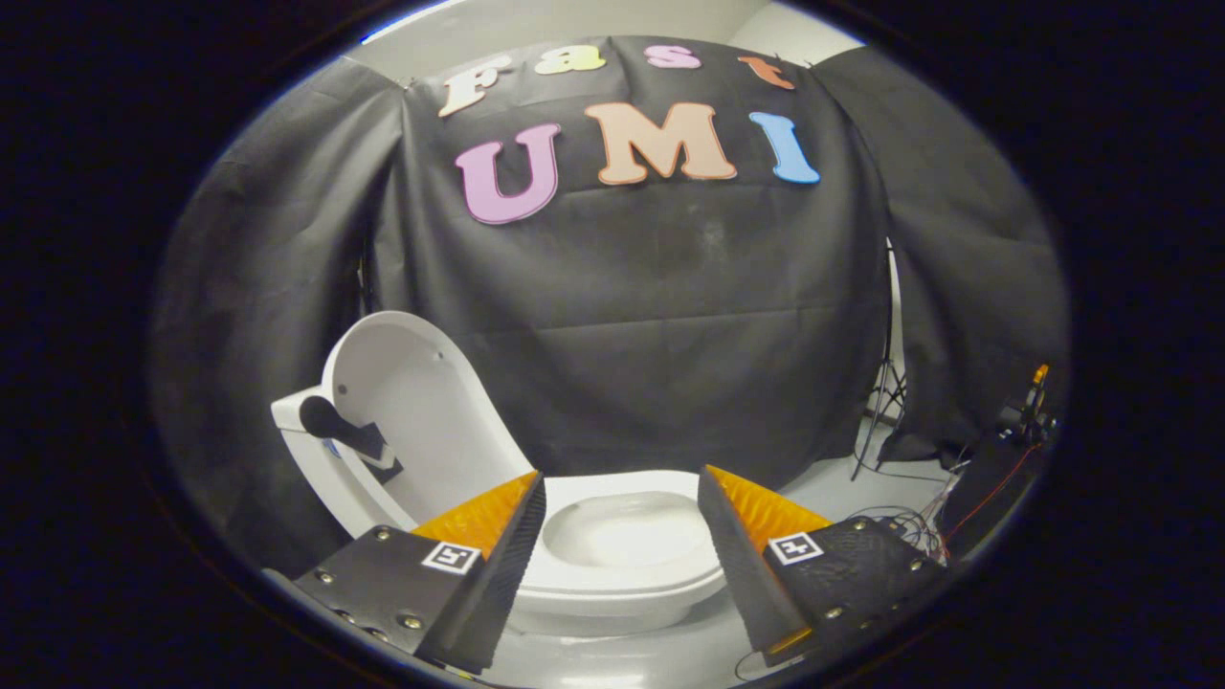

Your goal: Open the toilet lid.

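Note:
A white toilet stands below and ahead of me, its seat and bowl (pixel 627 536) showing in the gap between my fingers. Its white lid (pixel 421 421) is raised, standing upright and leaning back toward the tank on the left, beyond my left finger. A dark handle piece (pixel 349 433) sticks out from the lid's left edge. My gripper (pixel 622 517) hovers above the bowl, open wide, with nothing held between its fingers and no contact with the lid.
Black cloth walls close the booth behind and beside the toilet. At the right, a thin stand (pixel 885 402), loose cables (pixel 904 531) on the pale floor and a dark box with wires (pixel 1005 469) sit near the wall.

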The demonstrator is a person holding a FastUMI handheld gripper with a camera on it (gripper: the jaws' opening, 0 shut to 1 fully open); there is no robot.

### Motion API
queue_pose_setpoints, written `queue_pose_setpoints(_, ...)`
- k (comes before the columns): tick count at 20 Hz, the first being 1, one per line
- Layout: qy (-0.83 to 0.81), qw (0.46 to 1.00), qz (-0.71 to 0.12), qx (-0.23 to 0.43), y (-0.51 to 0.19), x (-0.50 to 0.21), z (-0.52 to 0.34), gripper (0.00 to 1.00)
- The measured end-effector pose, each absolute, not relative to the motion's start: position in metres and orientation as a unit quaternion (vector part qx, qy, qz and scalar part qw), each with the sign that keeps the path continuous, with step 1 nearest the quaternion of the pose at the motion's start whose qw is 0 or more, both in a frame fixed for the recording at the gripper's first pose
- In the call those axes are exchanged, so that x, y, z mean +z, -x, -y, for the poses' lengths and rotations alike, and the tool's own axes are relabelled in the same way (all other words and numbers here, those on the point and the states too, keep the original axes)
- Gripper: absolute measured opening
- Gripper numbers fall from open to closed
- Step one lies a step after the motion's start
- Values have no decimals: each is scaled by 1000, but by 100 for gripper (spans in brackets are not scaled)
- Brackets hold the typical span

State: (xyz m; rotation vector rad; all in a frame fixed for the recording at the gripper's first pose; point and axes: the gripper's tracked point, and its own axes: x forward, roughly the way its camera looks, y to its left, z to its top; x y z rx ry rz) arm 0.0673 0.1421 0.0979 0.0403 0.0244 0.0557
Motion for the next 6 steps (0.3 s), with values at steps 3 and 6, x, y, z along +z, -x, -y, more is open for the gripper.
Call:
queue_pose_setpoints(3, -11, 999, -15, 31, -67, 102, -142, 93)
queue_pose_setpoints(6, -2, 999, -24, 23, -65, 99, -137, 93)
